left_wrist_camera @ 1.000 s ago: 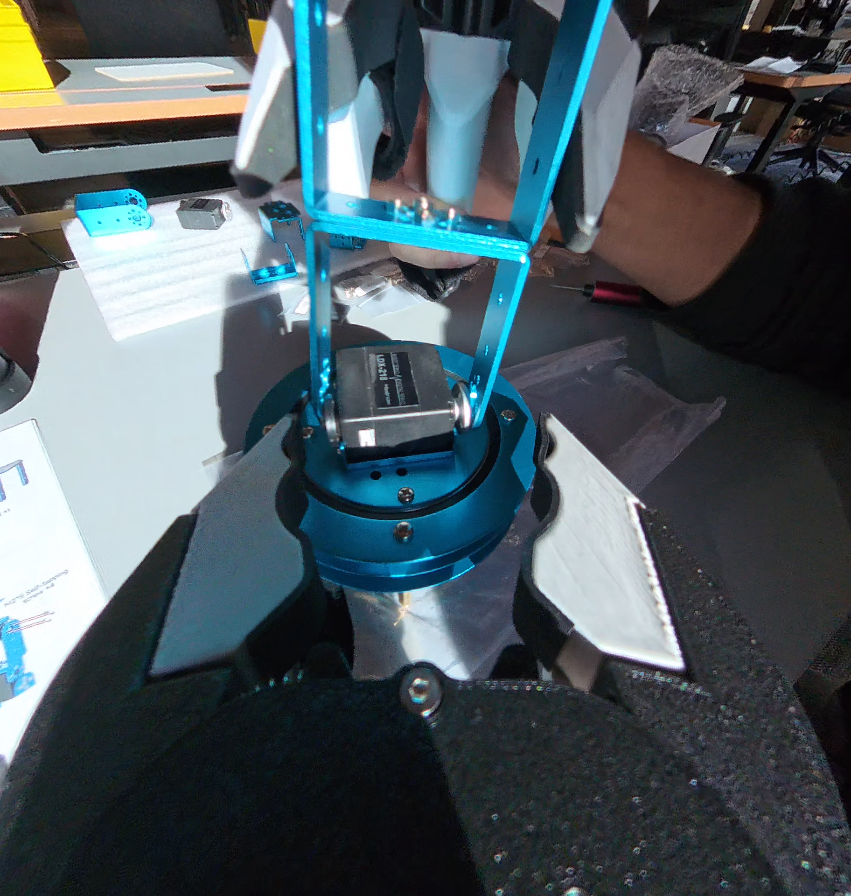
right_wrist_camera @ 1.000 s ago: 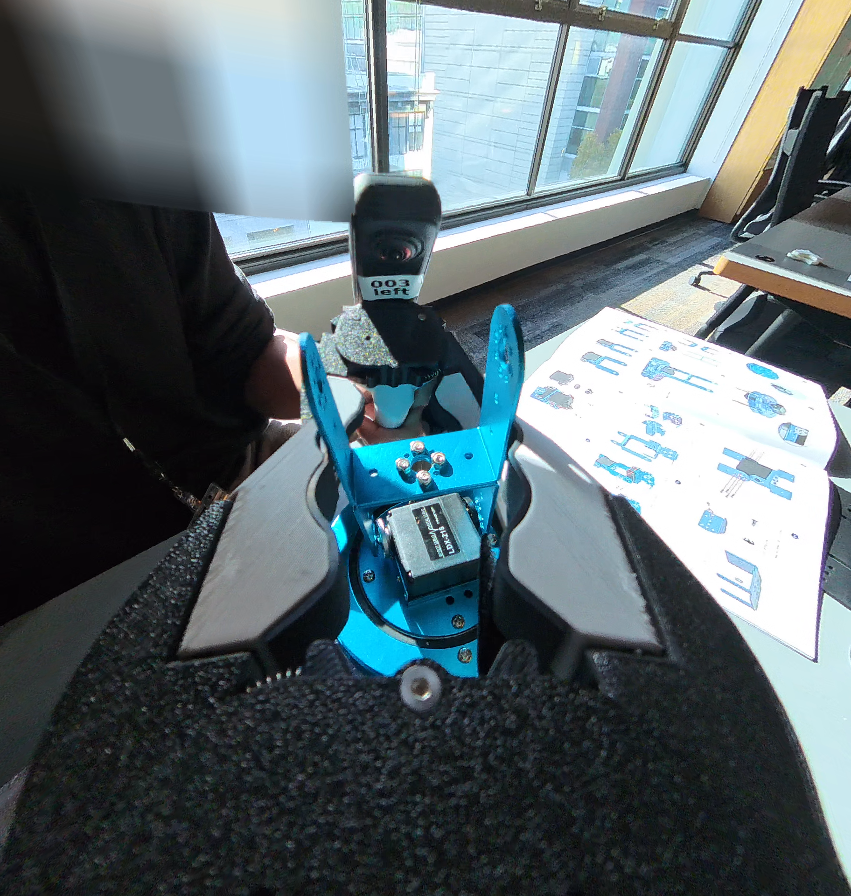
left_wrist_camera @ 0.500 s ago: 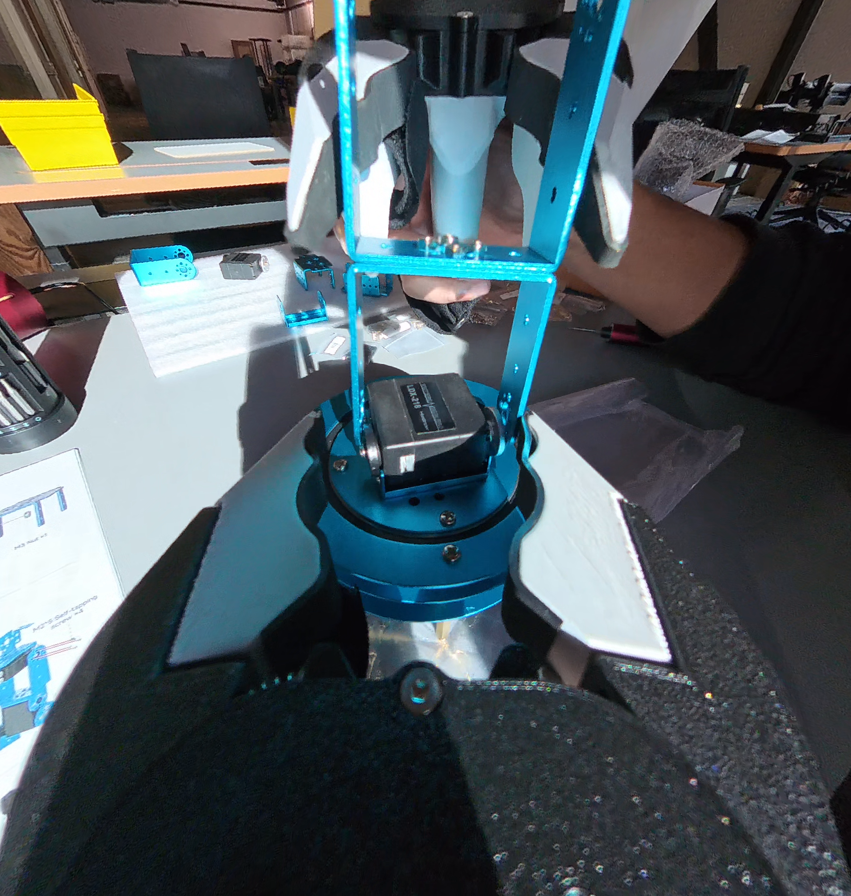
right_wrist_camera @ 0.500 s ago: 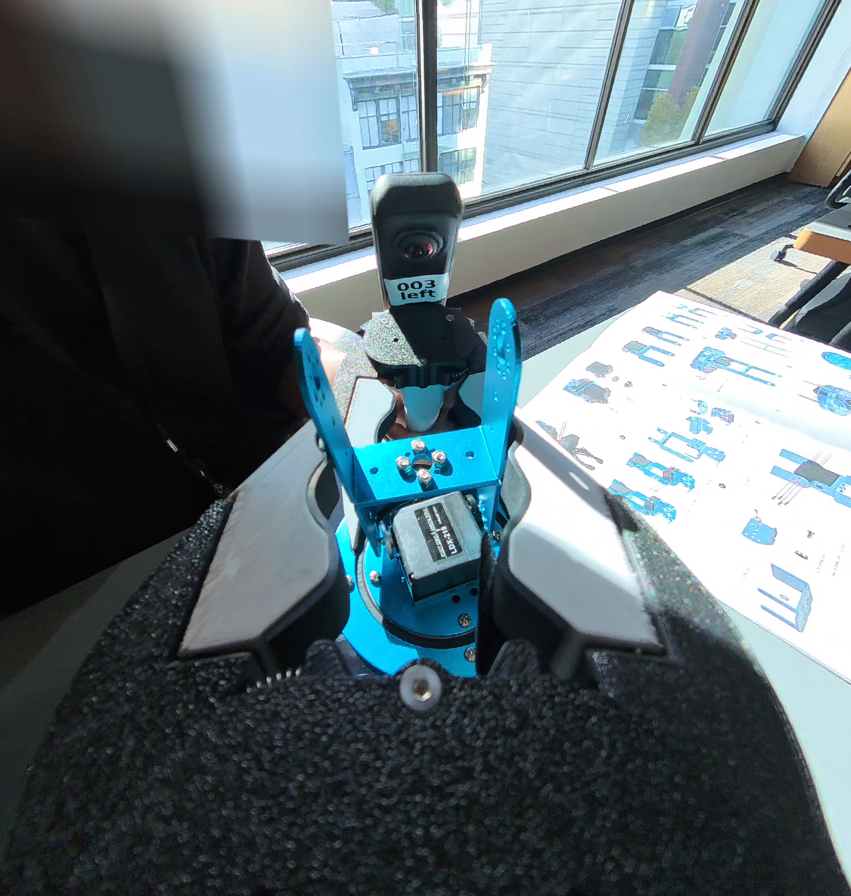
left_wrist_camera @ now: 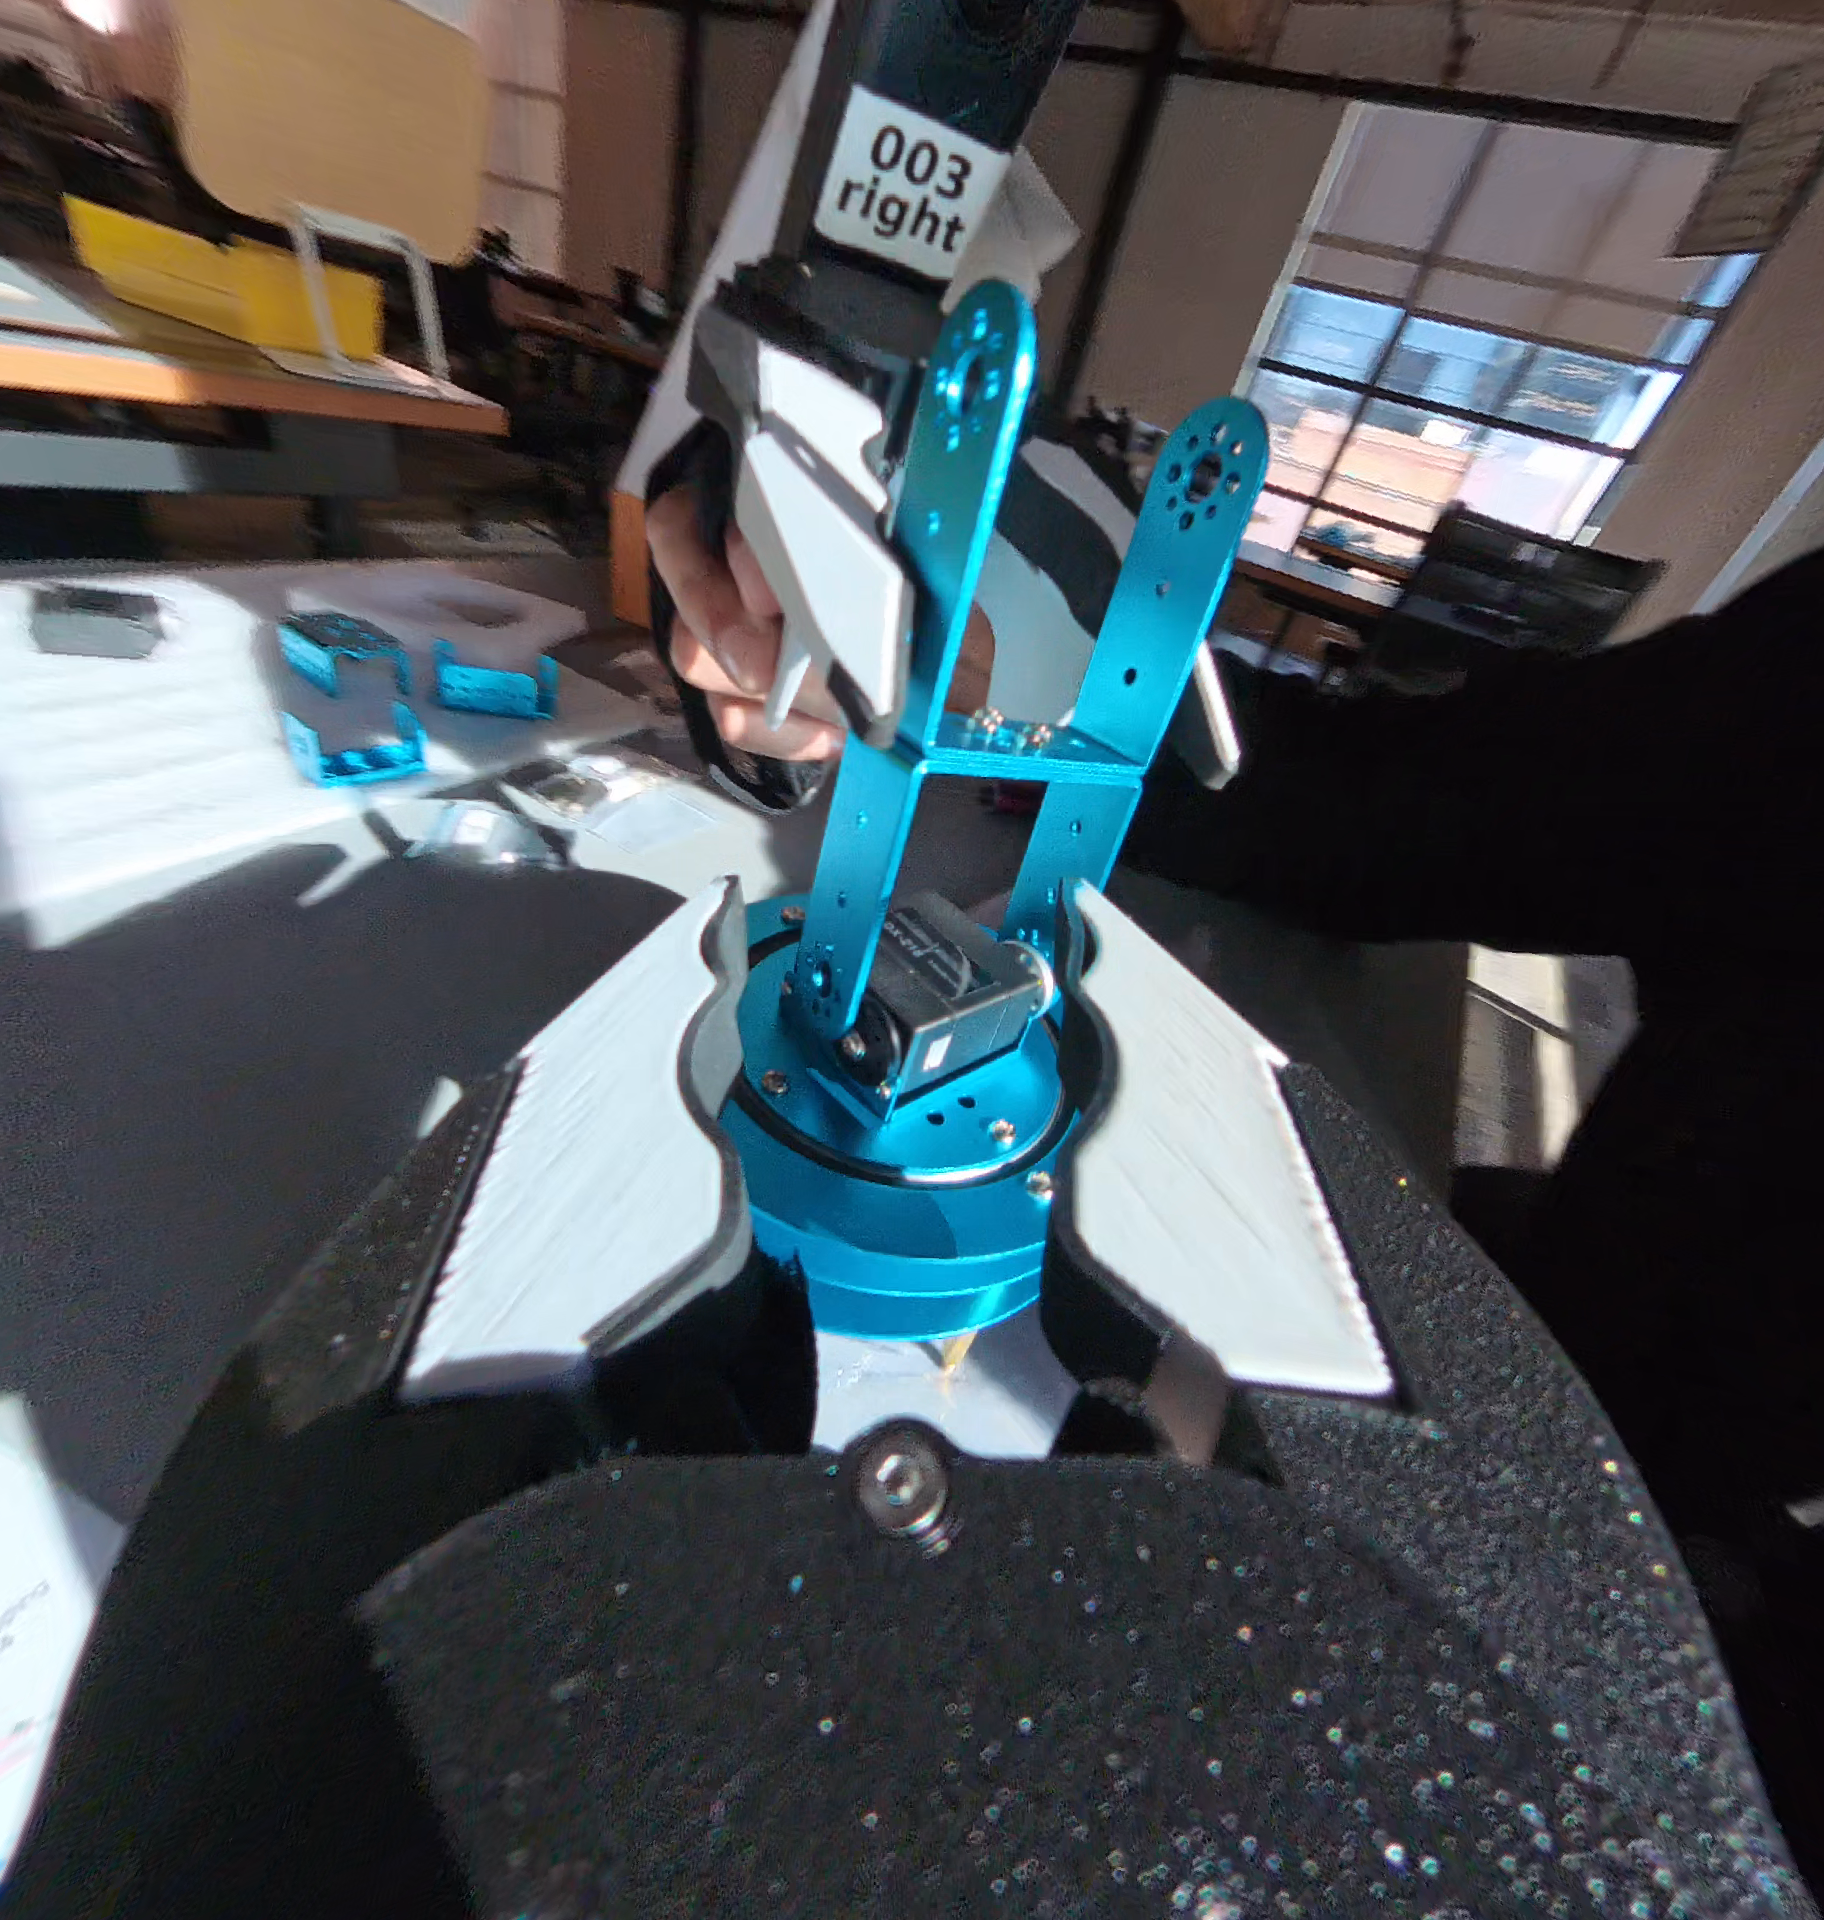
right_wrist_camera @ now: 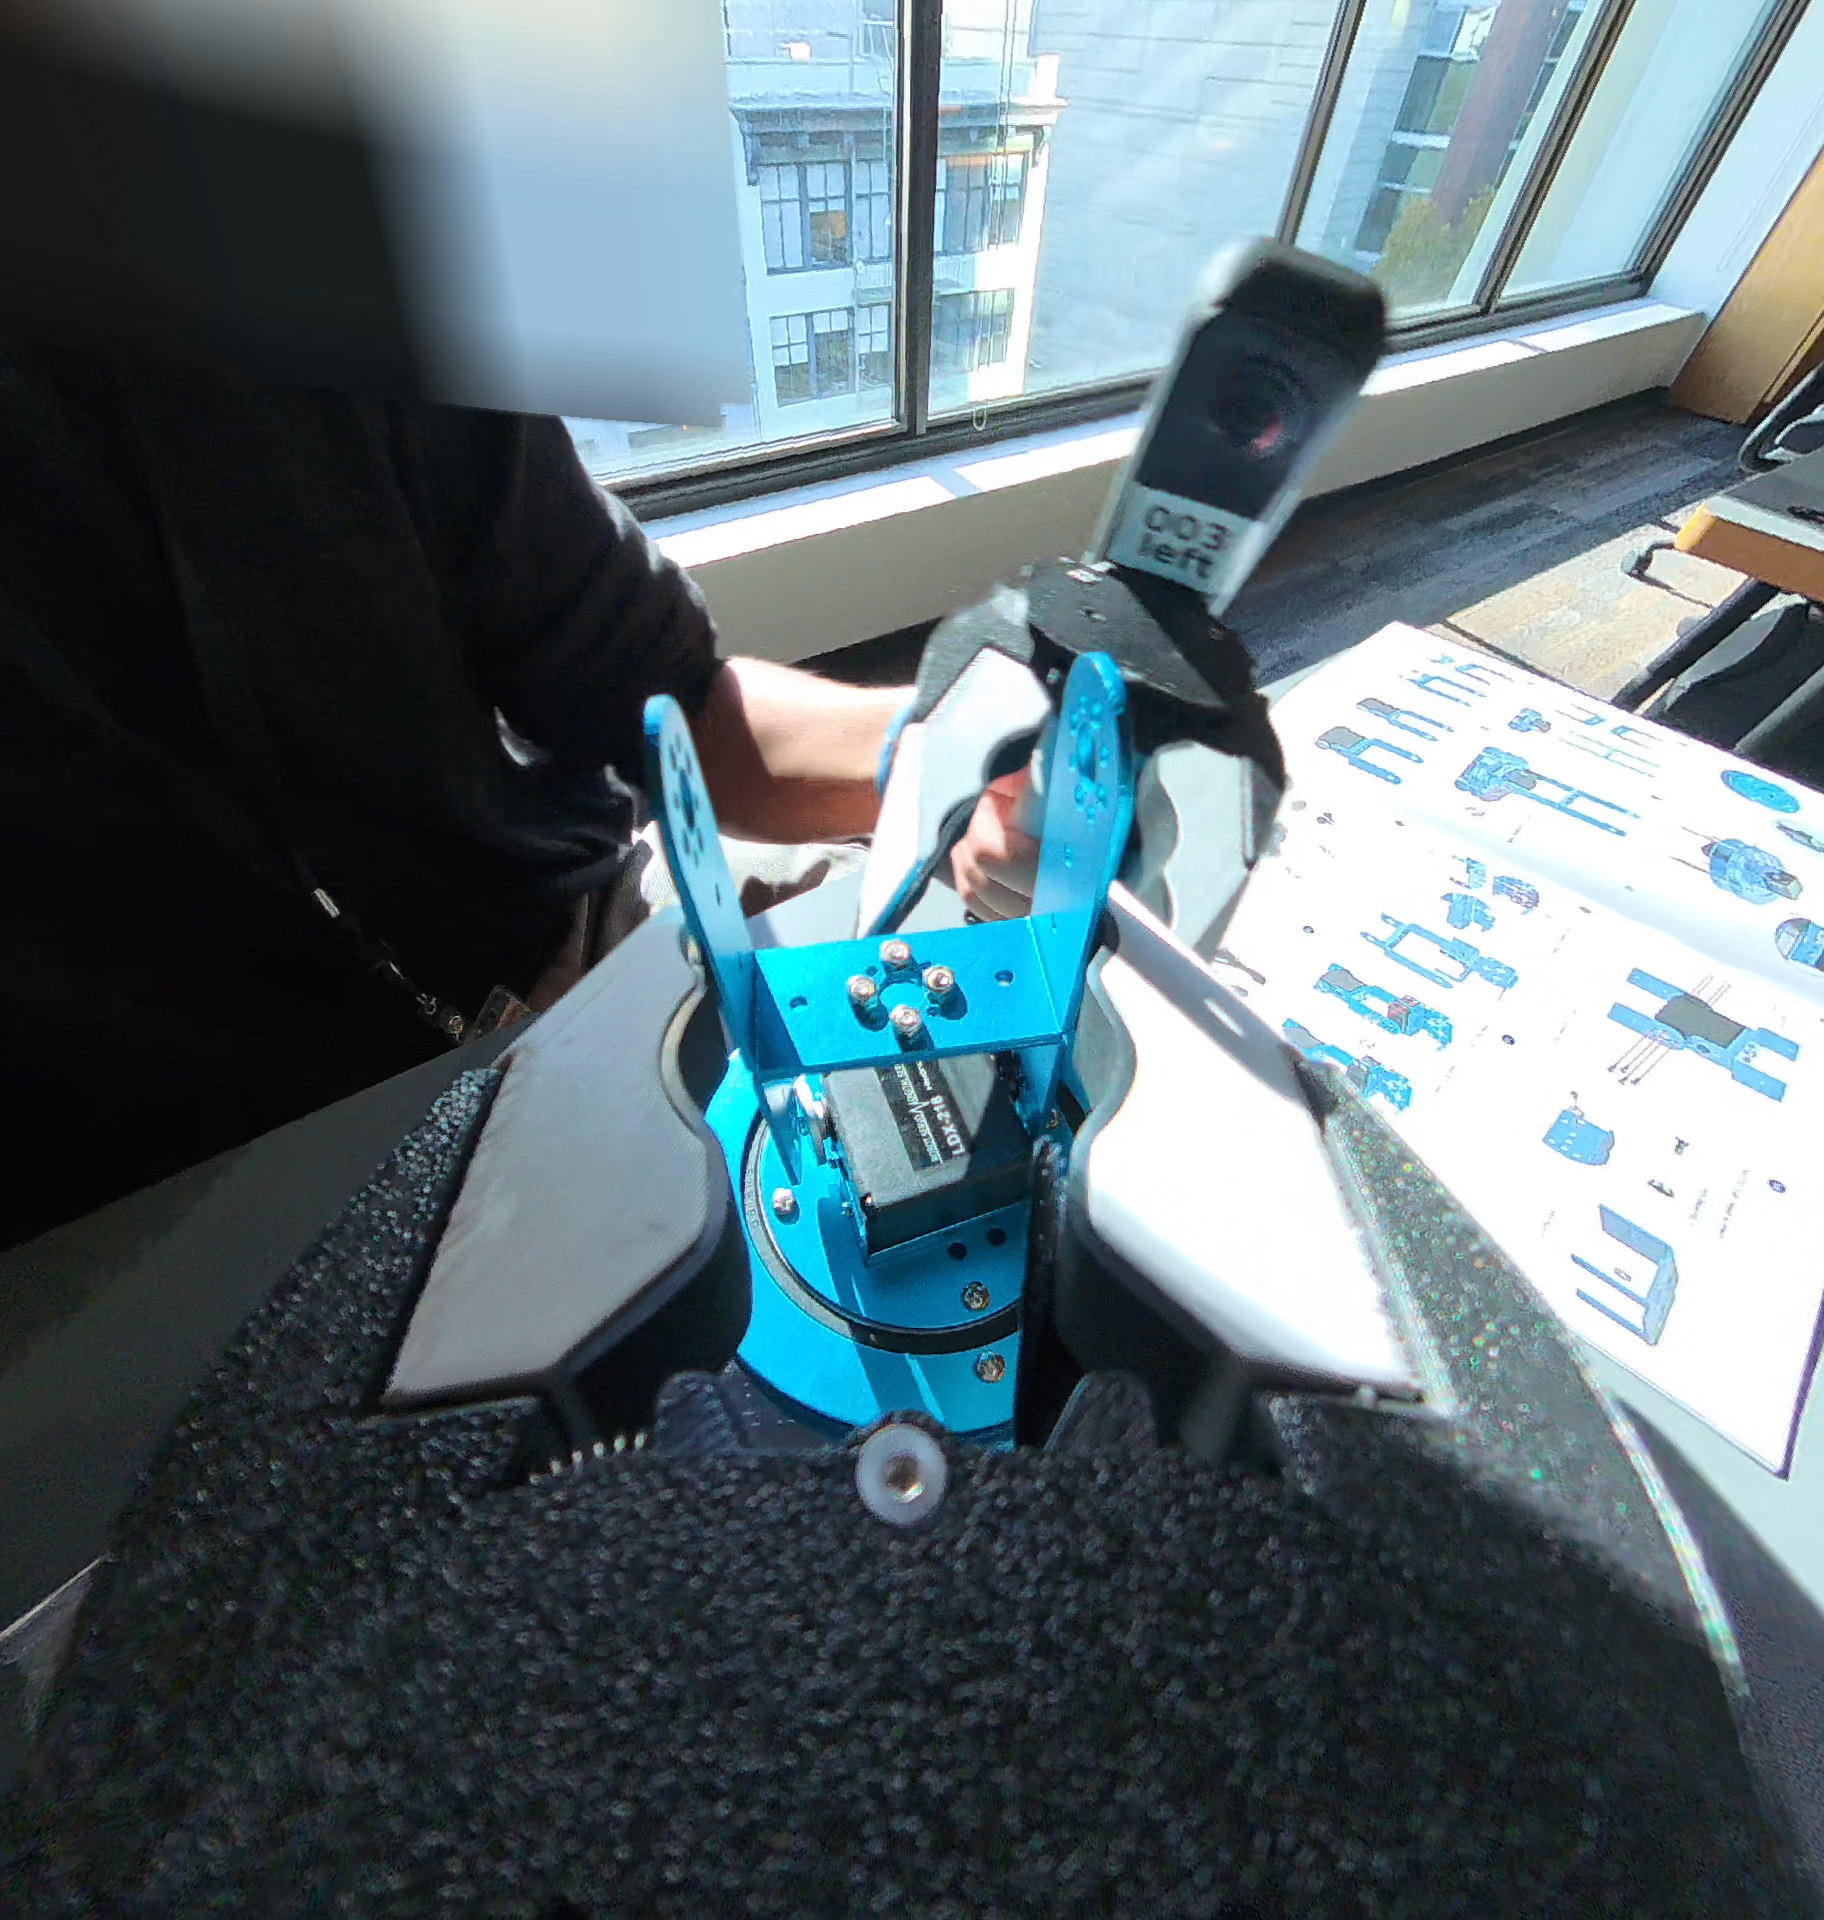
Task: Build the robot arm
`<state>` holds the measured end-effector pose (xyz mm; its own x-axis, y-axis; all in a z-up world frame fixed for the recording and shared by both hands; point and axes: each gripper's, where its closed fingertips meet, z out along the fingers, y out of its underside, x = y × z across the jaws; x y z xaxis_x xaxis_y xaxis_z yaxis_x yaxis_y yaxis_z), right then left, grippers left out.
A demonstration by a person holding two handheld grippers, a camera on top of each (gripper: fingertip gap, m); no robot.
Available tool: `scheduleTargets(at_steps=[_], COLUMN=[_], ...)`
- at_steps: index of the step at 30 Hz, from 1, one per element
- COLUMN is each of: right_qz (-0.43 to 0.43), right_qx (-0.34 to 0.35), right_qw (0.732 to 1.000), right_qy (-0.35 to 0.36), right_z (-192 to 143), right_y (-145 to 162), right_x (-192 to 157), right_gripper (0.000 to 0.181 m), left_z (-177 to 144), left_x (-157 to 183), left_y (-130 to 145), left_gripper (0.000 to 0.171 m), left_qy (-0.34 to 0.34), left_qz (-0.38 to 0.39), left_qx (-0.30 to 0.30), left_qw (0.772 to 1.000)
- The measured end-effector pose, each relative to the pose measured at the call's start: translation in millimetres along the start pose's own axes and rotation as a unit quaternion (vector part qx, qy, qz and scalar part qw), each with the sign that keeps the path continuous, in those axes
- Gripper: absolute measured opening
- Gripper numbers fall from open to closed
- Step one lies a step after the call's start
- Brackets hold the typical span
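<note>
A blue round base [left_wrist_camera: 887, 1236] carries a grey-black servo [left_wrist_camera: 939, 1029] and a tall blue H-shaped bracket [left_wrist_camera: 1001, 748] pivoted on the servo. My left gripper [left_wrist_camera: 897, 914] is shut on the round base, with a white pad on each side. My right gripper [right_wrist_camera: 897, 956] is shut on the bracket [right_wrist_camera: 991, 997] at its cross plate. Below it, the servo [right_wrist_camera: 929, 1143] and base [right_wrist_camera: 856, 1340] show. In the left wrist view the bracket leans to the right. The left gripper also shows farther off in the right wrist view [right_wrist_camera: 1095, 790].
An instruction sheet with blue drawings [right_wrist_camera: 1562, 987] lies to the right on the grey table. Loose blue brackets [left_wrist_camera: 352, 707] and a small servo [left_wrist_camera: 97, 623] lie on white foam at the far left. Clear bags [left_wrist_camera: 575, 800] lie beyond. A person's black sleeve [right_wrist_camera: 316, 779] is close by.
The assembly has turned and tilted between both grippers. The bracket now leans right in the left wrist view. The left gripper has swung right in the right wrist view. Both grips hold.
</note>
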<state>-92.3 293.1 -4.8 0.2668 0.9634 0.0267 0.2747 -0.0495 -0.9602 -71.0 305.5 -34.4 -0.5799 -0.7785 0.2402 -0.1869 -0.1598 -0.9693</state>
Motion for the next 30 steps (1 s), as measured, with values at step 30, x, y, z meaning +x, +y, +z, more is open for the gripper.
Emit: scheduleTargets(at_steps=[30], right_qz=[0.017], right_qx=[0.018], right_qw=[0.999], right_qy=[-0.038], right_z=[5.0], right_y=[-1.2], right_x=[-2.0], right_gripper=[0.065], left_z=[-1.5], left_x=[-0.3], left_y=[37.0], left_gripper=[0.039], left_qy=[0.313], left_qz=[0.176], left_qx=[-0.159], left_qw=[0.92])
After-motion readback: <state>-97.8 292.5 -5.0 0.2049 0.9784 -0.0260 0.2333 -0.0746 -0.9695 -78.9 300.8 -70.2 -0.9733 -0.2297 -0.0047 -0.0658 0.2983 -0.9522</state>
